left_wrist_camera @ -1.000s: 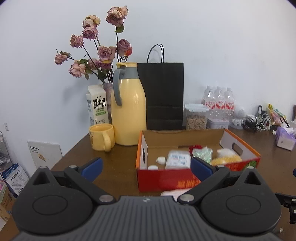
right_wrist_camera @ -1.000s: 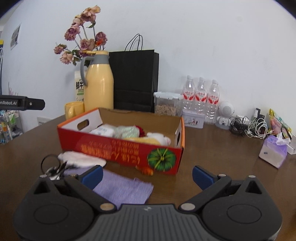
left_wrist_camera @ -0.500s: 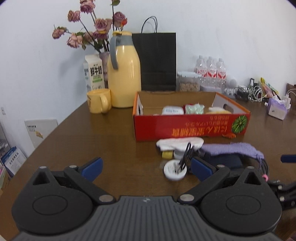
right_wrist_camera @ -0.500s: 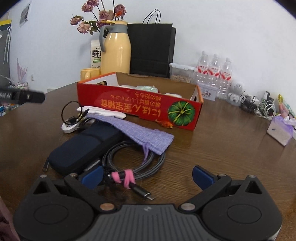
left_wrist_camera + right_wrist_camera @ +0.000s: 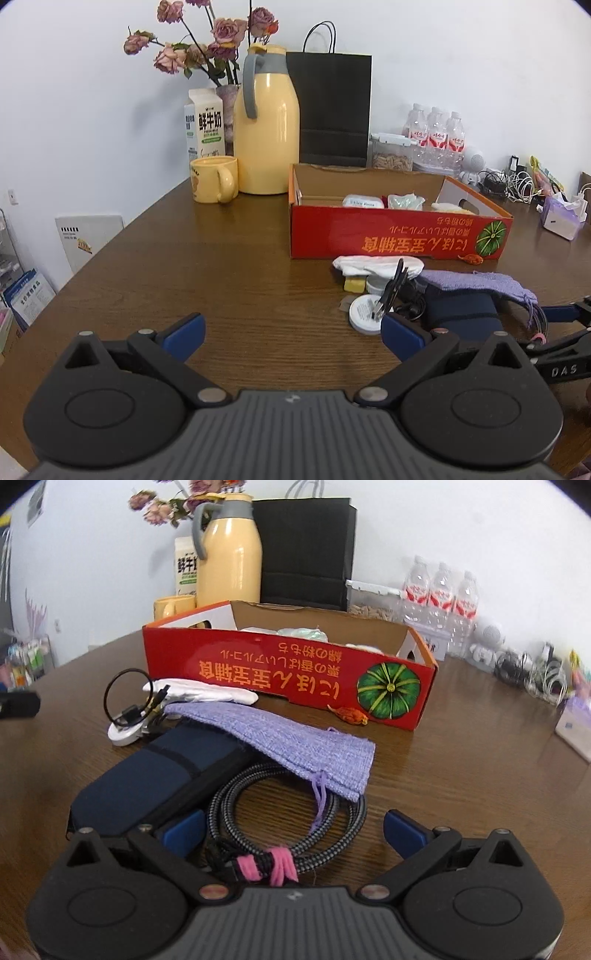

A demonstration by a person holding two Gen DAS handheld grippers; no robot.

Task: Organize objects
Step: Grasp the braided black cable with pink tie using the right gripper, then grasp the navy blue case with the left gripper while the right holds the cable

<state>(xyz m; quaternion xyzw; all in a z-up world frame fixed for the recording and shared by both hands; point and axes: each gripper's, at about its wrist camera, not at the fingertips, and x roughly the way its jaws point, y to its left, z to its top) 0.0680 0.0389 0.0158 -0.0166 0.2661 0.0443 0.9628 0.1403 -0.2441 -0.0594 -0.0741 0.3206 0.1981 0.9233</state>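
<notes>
Brown table (image 5: 461,768) fills the frame; right gripper (image 5: 293,821), jaws wide and empty, straddles the coiled cable (image 5: 295,812) at lower centre. Best close low on the pink tie (image 5: 275,864). Left gripper (image 5: 291,332) gapes empty.

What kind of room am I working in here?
Probably an office break or meeting room: a brown wooden table against a plain white wall, holding a yellow thermos jug, bottled water and tangled chargers.
</notes>
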